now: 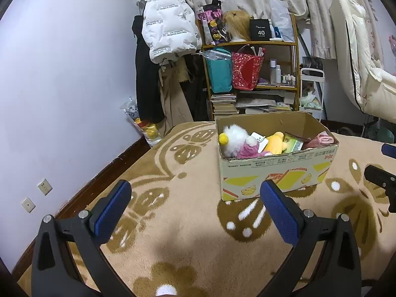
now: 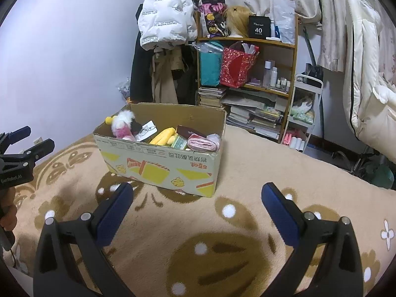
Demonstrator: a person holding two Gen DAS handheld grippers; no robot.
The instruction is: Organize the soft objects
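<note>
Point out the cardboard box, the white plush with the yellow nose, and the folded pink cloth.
cardboard box (image 1: 277, 173): left wrist view, on its printed front wall.
white plush (image 1: 235, 136): left wrist view, on its fluffy white body.
folded pink cloth (image 2: 203, 144): right wrist view, on its folded top.

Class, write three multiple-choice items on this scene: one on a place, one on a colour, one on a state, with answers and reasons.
1. Where does the cardboard box stand?
A. on the patterned blanket
B. on the shelf
C. on a chair

2. What colour is the bag beside the teal bag?
A. black
B. red
C. white

3. How are both tools, left tool and right tool?
A. shut on a toy
B. shut, empty
C. open, empty

Answers: 1 A, blanket lies under the box; 2 B, the red bag leans beside it; 3 C, fingers wide apart, nothing between.
</note>
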